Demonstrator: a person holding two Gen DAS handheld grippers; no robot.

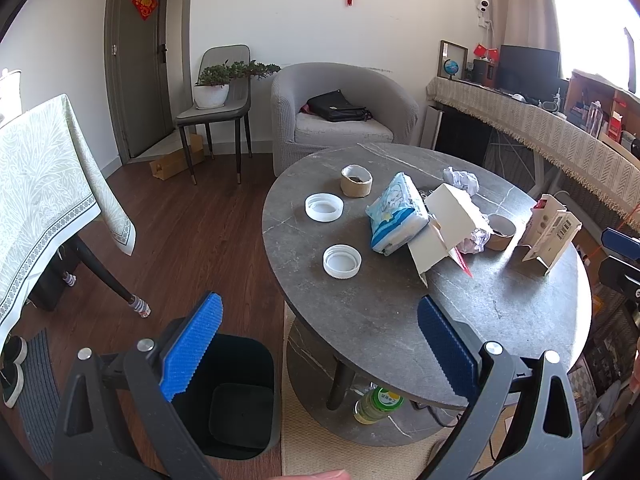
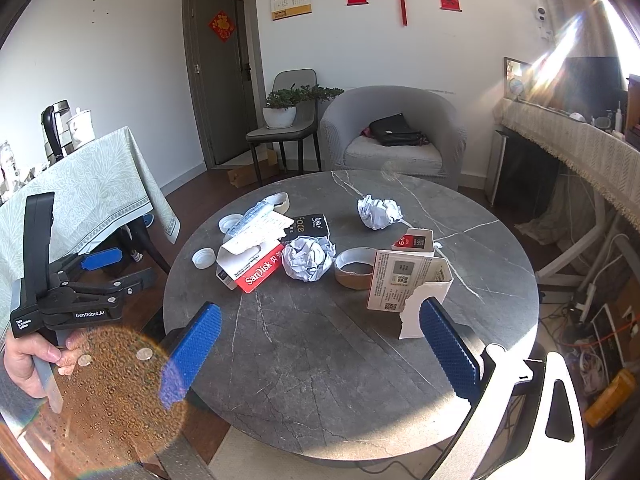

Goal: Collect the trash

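Observation:
Trash lies on a round grey table: two white lids, two tape rolls, a blue tissue pack, torn white cartons, a SanDisk box and crumpled paper balls. A black bin stands on the floor left of the table. My left gripper is open and empty, over the table's near-left edge above the bin. My right gripper is open and empty above the table's near side.
A grey armchair with a black bag stands behind the table. A chair with a potted plant is by the door. A cloth-covered table is at left, a long sideboard at right. A bottle sits under the round table.

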